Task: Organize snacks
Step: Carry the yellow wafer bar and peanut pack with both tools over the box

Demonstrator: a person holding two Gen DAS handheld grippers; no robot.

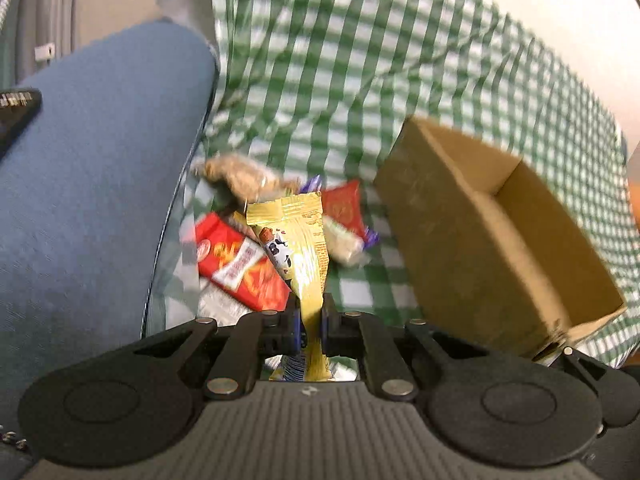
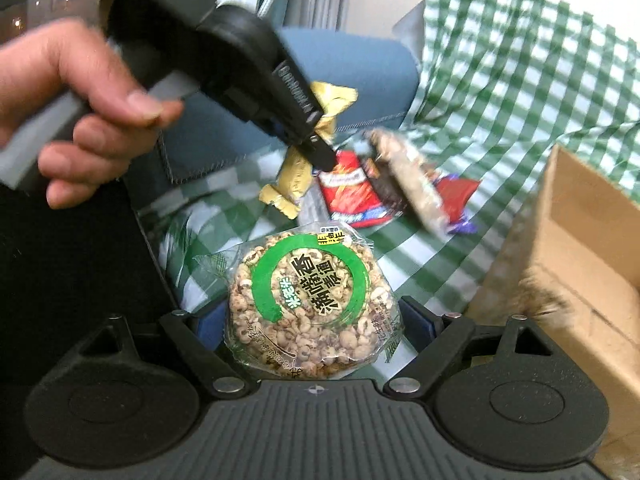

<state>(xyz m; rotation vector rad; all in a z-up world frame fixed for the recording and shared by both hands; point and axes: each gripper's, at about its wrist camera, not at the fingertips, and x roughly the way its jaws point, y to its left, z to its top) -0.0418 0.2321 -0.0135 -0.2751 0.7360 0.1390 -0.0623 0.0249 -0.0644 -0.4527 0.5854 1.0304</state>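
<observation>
Nearby, open cardboard box (image 1: 500, 240) beside snacks (image 1: 248, 268)

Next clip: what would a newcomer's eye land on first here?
Probably the round puffed-grain cake in clear wrap with a green ring, filling the span between the right gripper's fingers. Next, the gold snack packet pinched in the left gripper, above a pile of red wrappers on the green checked cloth, with an open cardboard box at right.

Gold snack packet (image 1: 298, 256) pinched upright in the left tool (image 1: 311, 320), round puffed-grain cake (image 2: 310, 300) in clear wrapper between the right tool's (image 2: 316, 320) wide jaws, red packets (image 2: 348, 192) heaped on checked cloth, open cardboard box (image 1: 500, 248) beside them
</observation>
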